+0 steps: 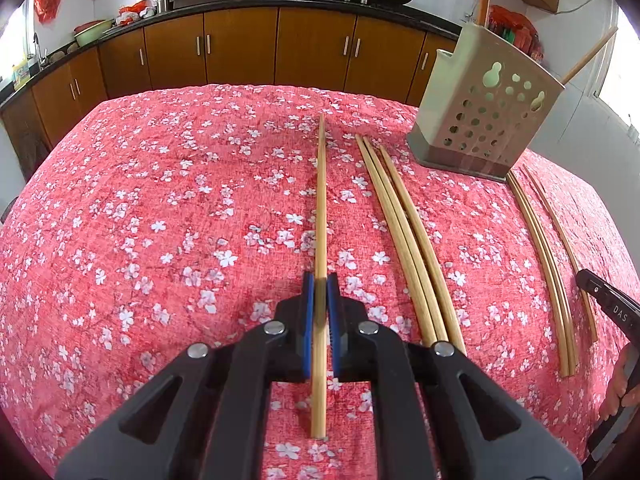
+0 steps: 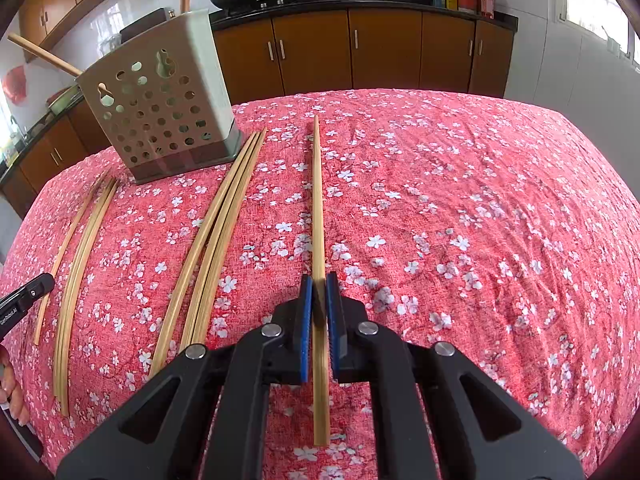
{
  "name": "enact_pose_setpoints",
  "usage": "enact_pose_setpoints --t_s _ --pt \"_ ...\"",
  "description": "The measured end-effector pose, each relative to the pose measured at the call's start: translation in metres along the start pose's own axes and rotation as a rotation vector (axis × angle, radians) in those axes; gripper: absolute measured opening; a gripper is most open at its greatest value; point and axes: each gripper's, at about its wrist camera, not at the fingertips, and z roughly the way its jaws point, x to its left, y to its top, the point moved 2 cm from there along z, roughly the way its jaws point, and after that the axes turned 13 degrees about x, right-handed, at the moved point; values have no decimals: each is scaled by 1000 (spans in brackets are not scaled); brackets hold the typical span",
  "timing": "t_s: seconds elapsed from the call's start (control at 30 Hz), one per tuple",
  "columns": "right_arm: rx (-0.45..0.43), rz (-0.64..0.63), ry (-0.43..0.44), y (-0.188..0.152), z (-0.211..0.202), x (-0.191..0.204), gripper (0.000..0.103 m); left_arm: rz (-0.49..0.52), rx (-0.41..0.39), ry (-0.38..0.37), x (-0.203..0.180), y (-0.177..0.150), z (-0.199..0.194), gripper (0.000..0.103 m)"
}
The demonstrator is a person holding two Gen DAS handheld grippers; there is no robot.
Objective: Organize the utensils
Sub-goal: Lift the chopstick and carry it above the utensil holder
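Observation:
My left gripper (image 1: 320,280) is shut on a bamboo chopstick (image 1: 321,200) that lies lengthwise on the red floral tablecloth. My right gripper (image 2: 319,279) is shut on another bamboo chopstick (image 2: 318,200), also lying on the cloth. A beige perforated utensil holder (image 1: 484,112) stands at the far right in the left wrist view, and it stands at the far left in the right wrist view (image 2: 160,100). It holds two sticks. Loose chopsticks (image 1: 408,232) lie in groups between the two grippers; they also show in the right wrist view (image 2: 216,232).
More loose chopsticks (image 1: 548,264) lie near the right gripper's body (image 1: 608,300). The left gripper's body (image 2: 24,296) shows at the left edge. Kitchen cabinets (image 1: 240,48) and a counter with woks run behind the table.

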Motion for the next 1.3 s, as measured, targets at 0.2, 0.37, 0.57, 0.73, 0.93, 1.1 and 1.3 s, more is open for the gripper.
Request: enact_pose_setpoints --t_s 0.2,0.37,0.57,0.73,0.93,1.1,1.3 --pt "0 4 7 0 0 0 8 0 0 1 -1 0 1 9" --pt "0 5 2 -3 -2 1 8 0 3 8 -1 0 0 9" --pt "1 6 12 -10 -5 -1 8 17 5 23 -5 -6 -4 9" --pt "0 7 13 -11 -7 -1 8 10 3 21 -6 -9 -6 8" --pt "-56 26 28 -9 -29 -9 8 33 -2 30 -8 -9 -15 8" --pt "-143 32 39 -4 -60 -14 8 49 -62 27 -11 -3 -41 8" --pt "-239 49 57 4 -91 -18 8 56 -166 9 -17 6 -81 8"
